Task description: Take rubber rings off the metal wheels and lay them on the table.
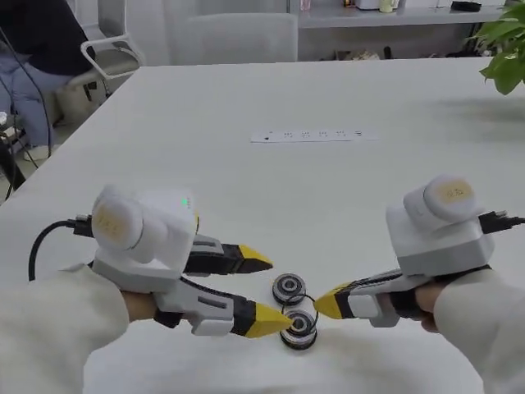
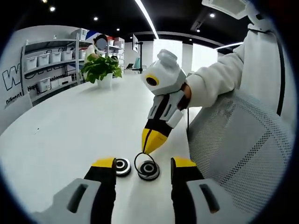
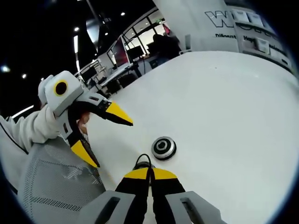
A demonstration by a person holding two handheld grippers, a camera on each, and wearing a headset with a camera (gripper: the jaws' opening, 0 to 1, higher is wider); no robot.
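**A:** Head view first: two small metal wheels sit on the white desk (image 1: 246, 189) close to the person, the far wheel (image 1: 289, 287) just beside the near wheel (image 1: 299, 324).

**B:** And the left gripper (image 1: 265, 290) comes in from the left, jaws spread wide, one yellow tip beyond the far wheel and the other almost touching the near one.

**A:** The right gripper (image 1: 320, 304) faces it, jaws pressed together, its point between the two wheels. A power strip (image 1: 314, 135) lies well up the desk, with a plant (image 1: 504, 57) at the far right.

**B:** Over to the left gripper view: its own jaws stand apart at the bottom, and both wheels lie on the desk just ahead of the gap.

**A:** Look at the rubber ring (image 2: 136, 162)! It stands up as a thin black loop off the near wheel, rising towards the right gripper's closed yellow tip. It looks pinched there.

**B:** One side of it is still down at the wheel.

**A:** Right gripper view now: its jaws are tight together, with a bit of black loop showing just past the tips.

**B:** The far wheel sits flat on the desk a little beyond, and the left gripper gapes open at the left, held by a hand in a pale sleeve (image 3: 32, 128).
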